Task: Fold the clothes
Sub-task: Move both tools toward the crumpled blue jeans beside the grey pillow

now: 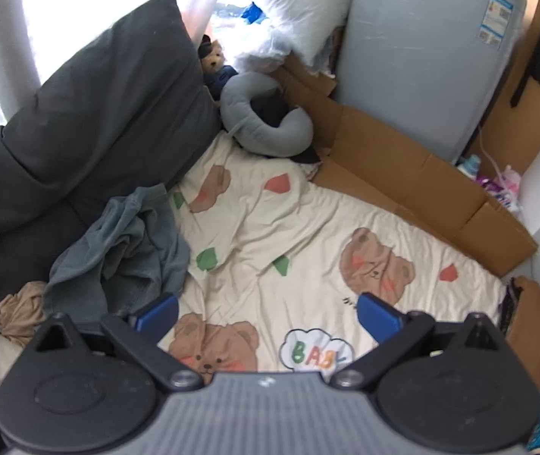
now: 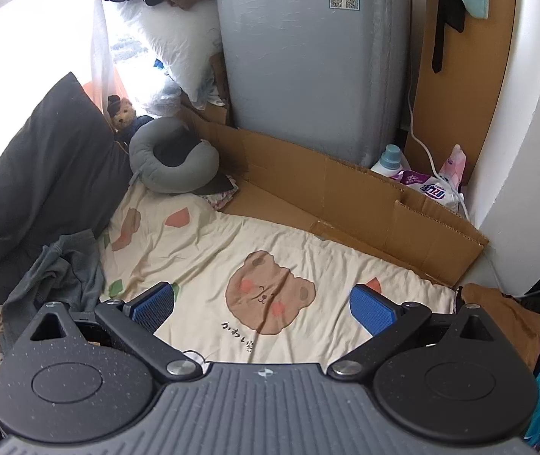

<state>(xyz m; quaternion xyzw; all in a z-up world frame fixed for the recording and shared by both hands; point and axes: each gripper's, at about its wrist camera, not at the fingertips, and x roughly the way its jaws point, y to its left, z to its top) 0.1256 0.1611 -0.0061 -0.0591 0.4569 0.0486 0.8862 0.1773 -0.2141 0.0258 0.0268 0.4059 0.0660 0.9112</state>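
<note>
While both jaws stand spread and empty above the bear-print sheet [image 1: 288, 227], the left hand-held gripper [image 1: 268, 313] has the crumpled grey-blue garment [image 1: 126, 250] at ten o'clock; the right hand-held gripper [image 2: 262, 303] sees it at nine.

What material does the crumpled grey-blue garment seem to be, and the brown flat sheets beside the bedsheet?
The crumpled grey-blue garment looks like soft matte knit, perhaps cotton: it slumps in loose, rounded folds. The brown flat sheets look like corrugated cardboard, dull-surfaced, with straight creases and a thick cut edge.
</note>
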